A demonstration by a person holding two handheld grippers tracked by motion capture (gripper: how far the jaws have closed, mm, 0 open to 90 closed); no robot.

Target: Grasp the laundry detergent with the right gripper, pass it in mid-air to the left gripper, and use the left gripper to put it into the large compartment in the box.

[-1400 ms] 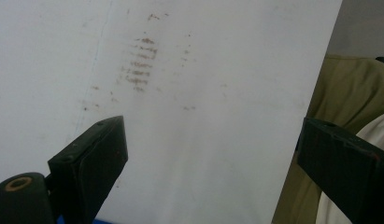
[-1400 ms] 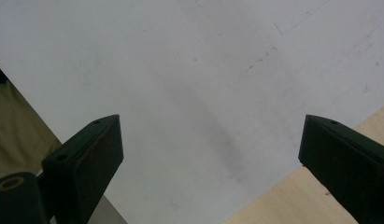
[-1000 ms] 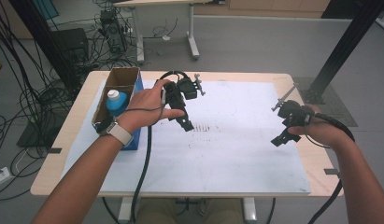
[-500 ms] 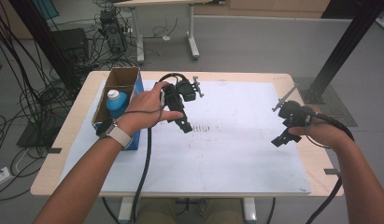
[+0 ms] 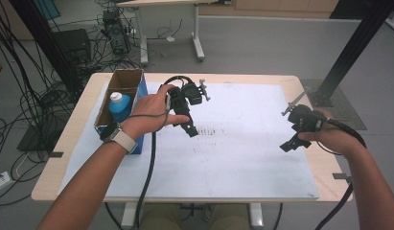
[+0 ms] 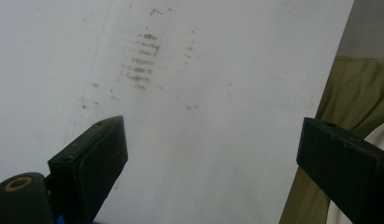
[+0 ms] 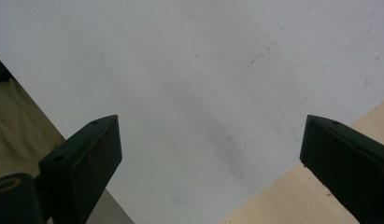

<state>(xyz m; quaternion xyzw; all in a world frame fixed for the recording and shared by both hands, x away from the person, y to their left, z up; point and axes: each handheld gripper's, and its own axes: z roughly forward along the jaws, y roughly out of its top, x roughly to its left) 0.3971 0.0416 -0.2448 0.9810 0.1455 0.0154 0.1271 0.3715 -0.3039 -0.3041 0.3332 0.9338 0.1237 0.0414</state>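
Even, soft overhead light; no glare on white sheet (image 5: 242,158). Faint shadows under hands. High view sharp at centre, slightly soft toward edges. Both gripper views dimmer, grainy; near jaws blurred, sheet smudges (image 6: 140,60) mildly soft.

Two grippers: left gripper (image 5: 189,128), right gripper (image 5: 291,143). Each has two black jaws, wide apart, four jaws in all, nothing between them. Two hands: left hand (image 5: 147,111), right hand (image 5: 329,136). Two forearms in from the bottom edge. One watch (image 5: 119,137), on the left wrist. One table (image 5: 53,175). One white sheet (image 5: 242,148) on it, with one patch of short reddish marks (image 6: 140,60). One cardboard box (image 5: 126,80) at the table's left side. One blue bottle (image 5: 119,106) with a white cap in the box. Two cables, one per gripper. One second table (image 5: 166,4) behind, on the floor.
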